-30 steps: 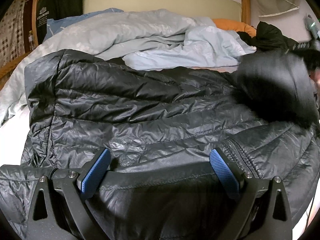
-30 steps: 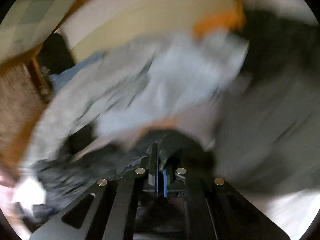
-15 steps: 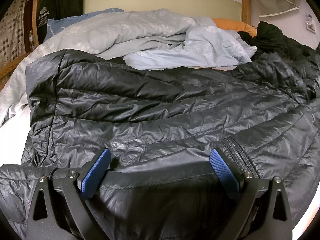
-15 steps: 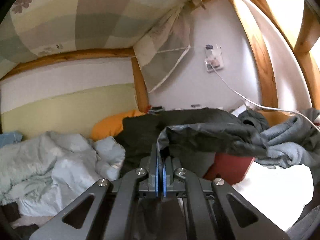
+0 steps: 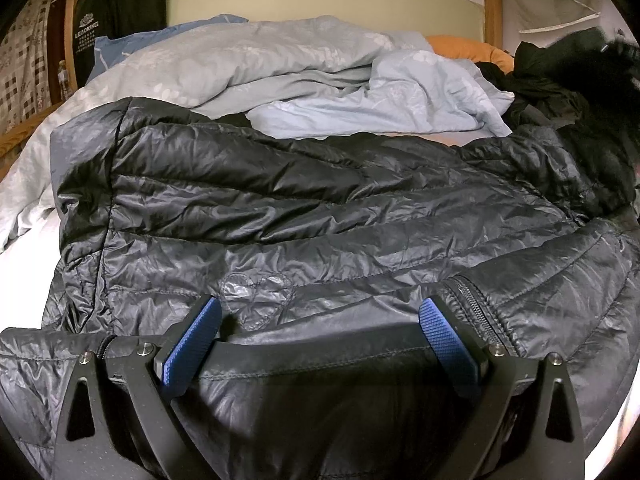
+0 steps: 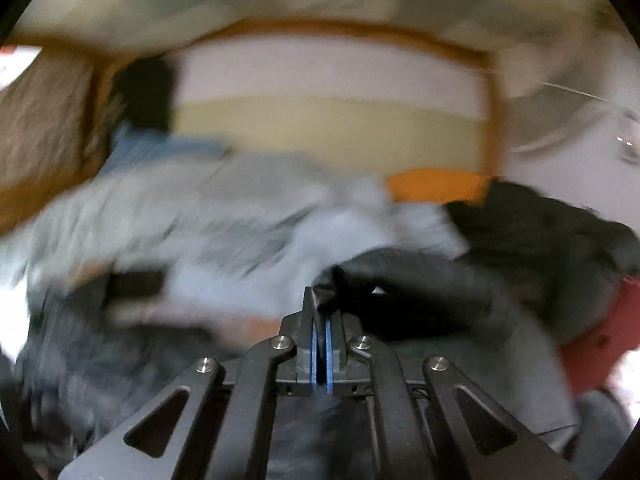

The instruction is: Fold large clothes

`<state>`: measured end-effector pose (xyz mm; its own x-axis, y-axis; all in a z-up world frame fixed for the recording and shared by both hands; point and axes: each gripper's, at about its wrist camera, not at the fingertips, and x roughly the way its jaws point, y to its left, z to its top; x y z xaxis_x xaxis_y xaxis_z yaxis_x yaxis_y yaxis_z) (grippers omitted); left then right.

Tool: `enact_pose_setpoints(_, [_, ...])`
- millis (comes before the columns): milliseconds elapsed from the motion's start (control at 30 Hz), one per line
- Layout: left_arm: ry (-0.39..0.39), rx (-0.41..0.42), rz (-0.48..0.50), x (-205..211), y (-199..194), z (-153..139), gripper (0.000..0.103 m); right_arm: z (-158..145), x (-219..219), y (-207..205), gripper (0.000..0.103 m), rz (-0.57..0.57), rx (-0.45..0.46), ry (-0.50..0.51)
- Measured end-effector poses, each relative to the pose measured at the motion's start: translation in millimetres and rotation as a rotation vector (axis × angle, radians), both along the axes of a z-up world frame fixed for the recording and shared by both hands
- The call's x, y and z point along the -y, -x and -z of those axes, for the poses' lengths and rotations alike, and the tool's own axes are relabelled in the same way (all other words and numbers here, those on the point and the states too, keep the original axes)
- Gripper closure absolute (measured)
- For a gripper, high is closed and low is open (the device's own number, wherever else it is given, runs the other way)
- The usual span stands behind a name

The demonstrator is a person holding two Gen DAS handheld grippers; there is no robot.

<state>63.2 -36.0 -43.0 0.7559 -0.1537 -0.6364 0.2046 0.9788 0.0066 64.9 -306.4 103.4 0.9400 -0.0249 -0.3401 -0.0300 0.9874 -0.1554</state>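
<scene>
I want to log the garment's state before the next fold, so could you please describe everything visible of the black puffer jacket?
The black puffer jacket is a shiny, crinkled, quilted garment with horizontal stitched channels, lying spread across the bed in front of the pale blue duvet. A zipper runs near the lower right, beside a flat hem band. The left gripper sits open over that hem. The right gripper is shut on a fold of dark fabric, apparently the jacket's; that view is blurred.

My left gripper (image 5: 320,320) hangs with its blue pads (image 5: 192,344) spread wide over the hem of the black puffer jacket (image 5: 304,208), which lies spread across the bed (image 5: 24,248) in front of a rumpled pale blue duvet (image 5: 320,80) and an orange pillow (image 5: 468,46).
</scene>
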Motion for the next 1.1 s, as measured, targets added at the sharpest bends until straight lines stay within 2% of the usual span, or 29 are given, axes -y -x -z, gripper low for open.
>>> enact_pose_setpoints(33, [0.001, 0.0, 0.001, 0, 0, 0, 0.004, 14, -13, -5, 0.1, -0.031, -0.039, 0.024])
enact_pose_setpoints(100, [0.004, -0.001, 0.002, 0, 0, 0, 0.004, 59, -48, -22, 0.1, -0.129, -0.185, 0.111])
enact_pose_setpoints(167, [0.01, -0.004, 0.006, -1, 0, 0, 0.004, 90, -63, -31, 0.1, -0.174, -0.278, 0.157])
enact_pose_setpoints(200, [0.012, -0.004, 0.009, -2, 0, -1, 0.004, 104, -68, -32, 0.099, -0.195, -0.333, 0.156])
enact_pose_setpoints(267, [0.013, -0.003, 0.012, -1, 0, -1, 0.004, 116, -70, -32, 0.091, -0.254, -0.43, 0.096])
enact_pose_setpoints(300, [0.012, -0.003, 0.012, -2, 0, -1, 0.004, 117, -70, -31, 0.076, -0.288, -0.466, 0.054])
enact_pose_setpoints(333, [0.012, -0.004, 0.012, -2, -1, 0, 0.004, 117, -69, -29, 0.053, -0.313, -0.488, 0.012])
enact_pose_setpoints(367, [0.013, -0.005, 0.012, -2, 1, 0, 0.004, 116, -66, -26, 0.045, -0.324, -0.497, -0.034])
enact_pose_setpoints(400, [0.013, -0.005, 0.012, -2, 1, -1, 0.004, 112, -62, -22, 0.038, -0.315, -0.485, -0.066])
enact_pose_setpoints(500, [0.013, -0.004, 0.012, -2, 1, -1, 0.004, 100, -41, -16, 0.038, -0.274, -0.485, -0.161])
enact_pose_setpoints(600, [0.012, -0.005, 0.012, -2, 0, 0, 0.004, 78, -12, -14, 0.038, -0.222, -0.424, -0.24])
enact_pose_setpoints(700, [0.012, -0.004, 0.012, -2, 1, -1, 0.004, 56, 6, -9, 0.038, -0.153, -0.351, -0.219])
enact_pose_setpoints(767, [-0.018, 0.0, -0.021, -1, 4, -6, 0.004, 48, 19, -8, 0.038, -0.06, -0.328, -0.192])
enact_pose_setpoints(833, [-0.039, 0.052, -0.046, 3, 11, -24, 0.005, 41, 38, -5, 0.038, -0.039, -0.315, -0.253])
enact_pose_setpoints(900, [-0.015, 0.111, 0.033, 10, 20, -50, 0.004, 33, 56, 2, 0.038, -0.014, -0.305, -0.292])
enact_pose_setpoints(967, [-0.043, 0.135, 0.089, 20, 19, -69, 0.004, 23, 75, 10, 0.038, 0.02, -0.268, -0.323])
enact_pose_setpoints(1000, [-0.044, 0.129, 0.126, 25, 15, -74, 0.004, 16, 86, 14, 0.039, 0.035, -0.245, -0.344])
enact_pose_setpoints(1033, [-0.037, 0.112, 0.167, 30, 6, -77, 0.004, 10, 96, 17, 0.046, 0.039, -0.226, -0.363])
enact_pose_setpoints(1100, [-0.057, 0.062, 0.17, 44, -23, -77, 0.004, 1, 113, 21, 0.052, 0.058, -0.189, -0.405])
